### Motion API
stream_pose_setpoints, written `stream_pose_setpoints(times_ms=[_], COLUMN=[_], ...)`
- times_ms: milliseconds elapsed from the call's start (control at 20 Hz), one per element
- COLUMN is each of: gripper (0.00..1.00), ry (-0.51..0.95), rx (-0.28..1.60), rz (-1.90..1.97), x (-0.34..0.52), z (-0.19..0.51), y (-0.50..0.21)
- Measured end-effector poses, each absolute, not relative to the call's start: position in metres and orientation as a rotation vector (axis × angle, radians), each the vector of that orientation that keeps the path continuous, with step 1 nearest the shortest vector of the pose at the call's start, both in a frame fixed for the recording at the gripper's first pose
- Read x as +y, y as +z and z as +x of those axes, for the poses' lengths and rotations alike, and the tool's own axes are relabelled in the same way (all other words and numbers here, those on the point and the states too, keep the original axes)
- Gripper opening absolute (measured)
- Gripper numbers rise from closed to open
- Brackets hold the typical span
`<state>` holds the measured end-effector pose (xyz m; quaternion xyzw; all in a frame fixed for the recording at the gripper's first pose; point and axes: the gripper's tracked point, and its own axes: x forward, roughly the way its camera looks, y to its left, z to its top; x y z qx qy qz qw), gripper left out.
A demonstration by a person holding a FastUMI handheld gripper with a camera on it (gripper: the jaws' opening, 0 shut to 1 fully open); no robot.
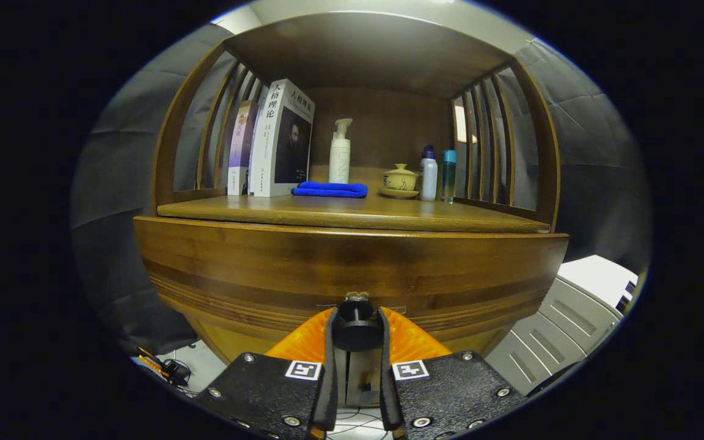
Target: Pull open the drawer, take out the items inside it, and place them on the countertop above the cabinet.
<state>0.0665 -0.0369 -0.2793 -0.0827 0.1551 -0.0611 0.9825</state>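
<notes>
- Step in hand: opening the drawer; gripper is on the dark round drawer knob
- Tongs closed in on the knob from both sides, both fingers look to press its stem and cap, so I read it as clamped
- Knob sits between the fingertips, at the lower middle of the curved brown wooden drawer front
- Drawer looks shut or barely out; its inside isn't visible, so can't tell what items are in there
- Next move, my guess: straight pull back along the fingers, keep the clamp firm so the small knob doesn't slip
- Target wooden countertop is just above the drawer; already carries upright books, a folded blue cloth, a white pump bottle, a lidded yellow cup, two small bottles
- Free space is along the counter's front edge
</notes>
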Motion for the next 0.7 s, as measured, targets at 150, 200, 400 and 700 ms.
stream_pose_setpoints(times_ms=[150, 200, 400, 700], gripper=[0.28, 0.28, 0.28, 0.28], ry=[-0.128, -0.126, -0.117, -0.118], rx=[0.313, 0.313, 0.314, 0.324], rz=[-0.161, -0.162, -0.171, -0.165], x=[-0.036, -0.036, -0.033, -0.032], z=[0.053, 0.046, 0.023, -0.014], y=[-0.277, -0.277, -0.273, -0.274])
